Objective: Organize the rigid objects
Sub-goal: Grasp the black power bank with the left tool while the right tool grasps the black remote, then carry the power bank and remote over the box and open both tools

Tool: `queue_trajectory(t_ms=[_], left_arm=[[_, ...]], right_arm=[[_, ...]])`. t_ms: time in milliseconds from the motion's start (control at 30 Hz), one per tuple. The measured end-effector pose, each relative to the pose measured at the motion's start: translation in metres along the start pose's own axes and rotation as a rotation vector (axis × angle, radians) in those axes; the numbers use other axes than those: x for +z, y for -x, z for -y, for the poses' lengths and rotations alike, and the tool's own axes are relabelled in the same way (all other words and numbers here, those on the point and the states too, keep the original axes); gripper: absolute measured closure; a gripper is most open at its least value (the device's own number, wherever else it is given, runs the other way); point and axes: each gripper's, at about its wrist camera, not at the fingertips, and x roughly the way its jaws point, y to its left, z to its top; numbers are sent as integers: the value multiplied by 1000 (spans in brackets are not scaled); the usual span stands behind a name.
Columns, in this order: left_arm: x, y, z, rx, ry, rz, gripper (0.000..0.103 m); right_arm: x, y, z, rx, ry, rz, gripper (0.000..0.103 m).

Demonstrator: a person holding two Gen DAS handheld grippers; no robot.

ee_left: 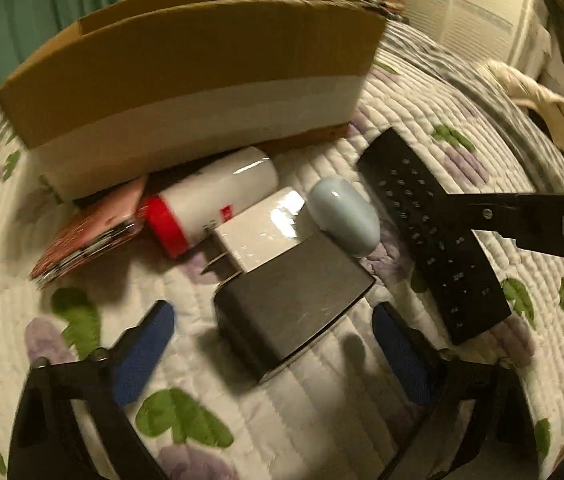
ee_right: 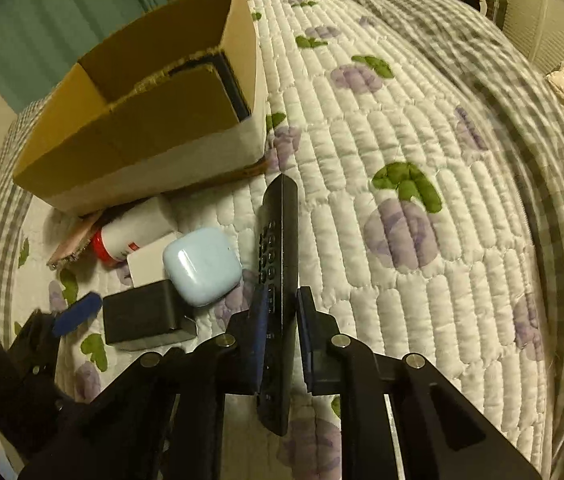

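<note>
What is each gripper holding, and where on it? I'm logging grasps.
The right gripper clamps the black remote by its long side edges, toward the near end. The left gripper holds nothing, open around the black box.

A: Quilted cloth on the bed cover (ee_right: 362,216), soft and matt, stitched in puffy ribs with printed flowers.

B: And the box (ee_left: 186,68) is plain brown cardboard, dull and papery, with a paler smooth band along its base.

A: Gloss now: the white charger (ee_left: 266,232) throws hard highlights, slick plastic. The pale blue case (ee_right: 201,265) shines too.

B: The white tube (ee_left: 218,196) looks glossy as well, red band included. The black block (ee_left: 290,312) beside it is matt, faintly scuffed.

A: The remote (ee_right: 280,240) is matt black plastic.

B: The finger pads (ee_left: 142,356) look like rough blue fabric on black matt arms, with small shiny metal rivets.
</note>
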Motion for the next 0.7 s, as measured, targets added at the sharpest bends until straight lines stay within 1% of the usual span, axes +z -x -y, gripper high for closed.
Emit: queue_trajectory(t_ms=[33, 100, 133, 233, 333, 433, 600, 700], left_arm=[[0, -1, 2, -21, -18, 0, 31], [0, 0, 5, -26, -34, 8, 33], [-1, 0, 5, -27, -38, 12, 36], [-8, 6, 3, -36, -23, 28, 43], [-11, 14, 5, -13, -10, 43, 47], [-15, 21, 8, 12, -15, 55, 51], [-19, 37, 2, 8, 43, 84, 55], [-16, 51, -5, 11, 87, 117, 57]], right_arm=[[0, -5, -3, 7, -1, 0, 89], [1, -6, -1, 25, -16, 1, 88], [2, -9, 0, 37, -25, -6, 87], [4, -17, -4, 34, -20, -20, 85], [3, -18, -11, 25, 0, -22, 85], [4, -21, -12, 32, -14, -26, 85], [9, -24, -12, 31, -16, -30, 85], [5, -23, -13, 33, -19, -30, 85]])
